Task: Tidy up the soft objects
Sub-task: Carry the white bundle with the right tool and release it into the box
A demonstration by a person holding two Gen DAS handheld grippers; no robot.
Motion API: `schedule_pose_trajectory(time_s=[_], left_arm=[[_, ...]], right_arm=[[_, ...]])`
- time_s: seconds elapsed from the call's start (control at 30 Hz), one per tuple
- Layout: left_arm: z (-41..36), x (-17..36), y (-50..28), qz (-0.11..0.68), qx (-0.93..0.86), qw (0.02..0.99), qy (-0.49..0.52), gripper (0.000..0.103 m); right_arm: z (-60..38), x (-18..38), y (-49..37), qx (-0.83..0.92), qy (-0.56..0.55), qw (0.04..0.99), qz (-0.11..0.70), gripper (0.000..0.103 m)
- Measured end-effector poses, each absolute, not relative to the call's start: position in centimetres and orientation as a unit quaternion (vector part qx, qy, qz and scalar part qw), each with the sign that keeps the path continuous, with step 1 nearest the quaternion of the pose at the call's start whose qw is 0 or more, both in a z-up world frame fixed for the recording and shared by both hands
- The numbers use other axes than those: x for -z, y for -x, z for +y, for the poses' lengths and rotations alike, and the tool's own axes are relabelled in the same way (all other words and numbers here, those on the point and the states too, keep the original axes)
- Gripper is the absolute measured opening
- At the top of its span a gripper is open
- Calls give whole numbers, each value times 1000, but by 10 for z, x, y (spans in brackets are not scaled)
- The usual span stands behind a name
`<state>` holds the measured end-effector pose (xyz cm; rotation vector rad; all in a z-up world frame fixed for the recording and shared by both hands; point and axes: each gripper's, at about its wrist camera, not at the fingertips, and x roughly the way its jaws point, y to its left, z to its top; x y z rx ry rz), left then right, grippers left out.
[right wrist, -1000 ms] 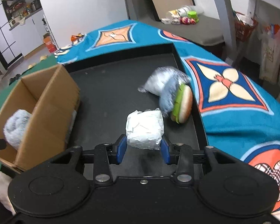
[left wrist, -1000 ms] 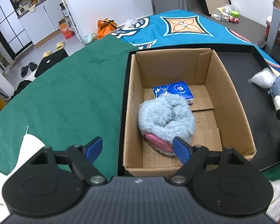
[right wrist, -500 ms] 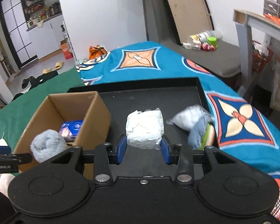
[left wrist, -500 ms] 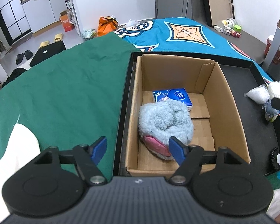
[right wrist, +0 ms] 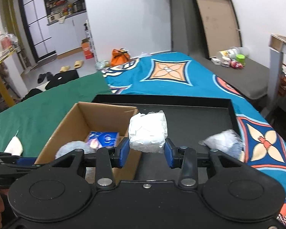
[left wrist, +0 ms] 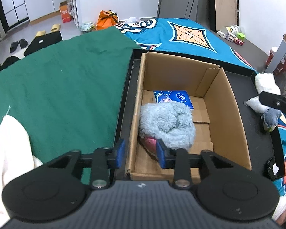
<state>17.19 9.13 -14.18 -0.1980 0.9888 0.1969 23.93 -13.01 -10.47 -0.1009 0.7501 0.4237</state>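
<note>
Right claw (right wrist: 146, 153) clamps a crumpled white bundle (right wrist: 147, 131) — left claw (left wrist: 140, 153) closing, empty.

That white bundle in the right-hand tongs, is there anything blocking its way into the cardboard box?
Nothing visible blocks it. The white bundle, gripped by the right tongs, hangs by the cardboard box, whose top is open. Inside, a blue fluffy toy and a blue packet fill the left side; the right side shows bare floor.
</note>
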Motion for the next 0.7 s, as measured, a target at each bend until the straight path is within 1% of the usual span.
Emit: schedule_pose_trajectory(time_s=[0.17, 0.3, 0.6, 0.67, 0.7], left_arm=[[95, 144, -172, 473, -95, 870, 102, 24], [97, 146, -172, 474, -95, 869, 105, 22], [103, 148, -174, 475, -93, 867, 121, 21], [103, 148, -174, 476, -94, 866, 120, 21], [103, 149, -174, 477, -93, 866, 121, 21]], right_arm=[[-112, 104, -239, -225, 61, 903, 360, 39], [-95, 103, -242, -242, 72, 899, 358, 39], [-70, 105, -254, -257, 91, 894, 356, 40], [-66, 107, -255, -252, 104, 894, 355, 46], [-66, 108, -256, -247, 109, 894, 356, 57]])
